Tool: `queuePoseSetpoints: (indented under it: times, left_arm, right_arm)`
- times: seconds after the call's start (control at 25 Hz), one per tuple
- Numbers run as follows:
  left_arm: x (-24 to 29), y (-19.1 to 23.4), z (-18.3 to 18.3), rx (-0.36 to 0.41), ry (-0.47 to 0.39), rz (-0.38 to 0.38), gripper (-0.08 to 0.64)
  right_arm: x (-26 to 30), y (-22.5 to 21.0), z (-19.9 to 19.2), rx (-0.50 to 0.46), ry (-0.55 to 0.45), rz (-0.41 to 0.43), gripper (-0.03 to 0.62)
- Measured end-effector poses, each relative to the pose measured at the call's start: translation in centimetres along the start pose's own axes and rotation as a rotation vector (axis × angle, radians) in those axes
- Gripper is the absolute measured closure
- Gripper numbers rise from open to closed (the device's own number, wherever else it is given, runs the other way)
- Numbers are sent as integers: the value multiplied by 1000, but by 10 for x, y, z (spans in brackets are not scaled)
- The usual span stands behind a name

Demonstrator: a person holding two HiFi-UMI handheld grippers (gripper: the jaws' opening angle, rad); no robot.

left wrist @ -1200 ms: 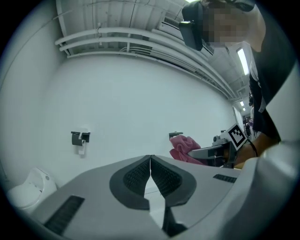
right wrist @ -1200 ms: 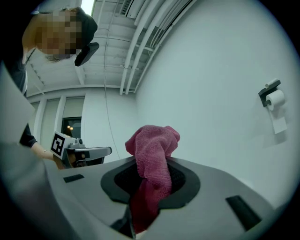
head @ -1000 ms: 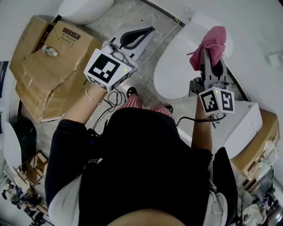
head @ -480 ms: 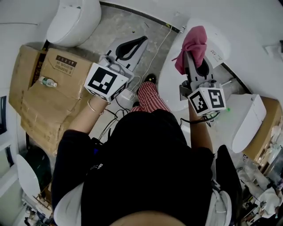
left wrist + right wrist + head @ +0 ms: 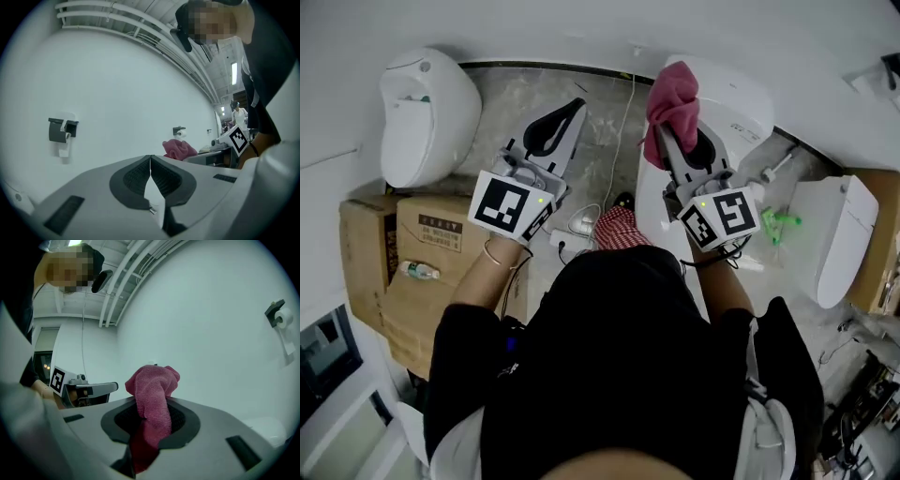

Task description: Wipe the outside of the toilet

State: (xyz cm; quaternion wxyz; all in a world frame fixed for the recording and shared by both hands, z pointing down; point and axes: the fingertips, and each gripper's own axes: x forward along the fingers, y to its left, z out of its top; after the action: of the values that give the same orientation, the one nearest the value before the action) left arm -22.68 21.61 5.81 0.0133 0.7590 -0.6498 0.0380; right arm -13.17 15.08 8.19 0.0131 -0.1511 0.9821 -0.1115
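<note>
Right gripper [image 5: 673, 139] is clamped on a crumpled pink terry cloth [image 5: 672, 105]. In the right gripper view the cloth [image 5: 153, 392] fills the gap between the dark pads, bulges out past the jaw tips toward 12 o'clock and hangs down between the jaws toward 6 o'clock. Seen from the head, the cloth sits at the gripper's 12 o'clock end, over the near left edge of a glossy white ceramic toilet [image 5: 741, 98] that lies at about 1 o'clock. Whether cloth and toilet touch cannot be told.

Left gripper [image 5: 575, 105] is held over the grey speckled floor [image 5: 520, 94] at 11 o'clock, well apart from the toilet. Its jaws meet at the tips with nothing between them [image 5: 150, 161].

A second white toilet [image 5: 427, 108] stands at 10 o'clock, with brown cardboard boxes [image 5: 431, 248] at 9 o'clock.
</note>
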Motion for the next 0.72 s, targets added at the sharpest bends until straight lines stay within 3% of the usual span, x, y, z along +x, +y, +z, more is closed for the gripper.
queuePoseSetpoints:
  times: [0.28, 0.52, 0.72]
  left_arm:
    - [49, 11, -5, -28, 28, -96, 549]
    - [73, 8, -2, 19, 32, -192, 549]
    - [97, 26, -21, 4, 55, -309, 549]
  right_arm:
    - [2, -21, -5, 35, 3, -78, 495]
    - [-3, -32, -24, 61, 34, -153, 495]
    - [25, -31, -44, 78, 65, -209, 495]
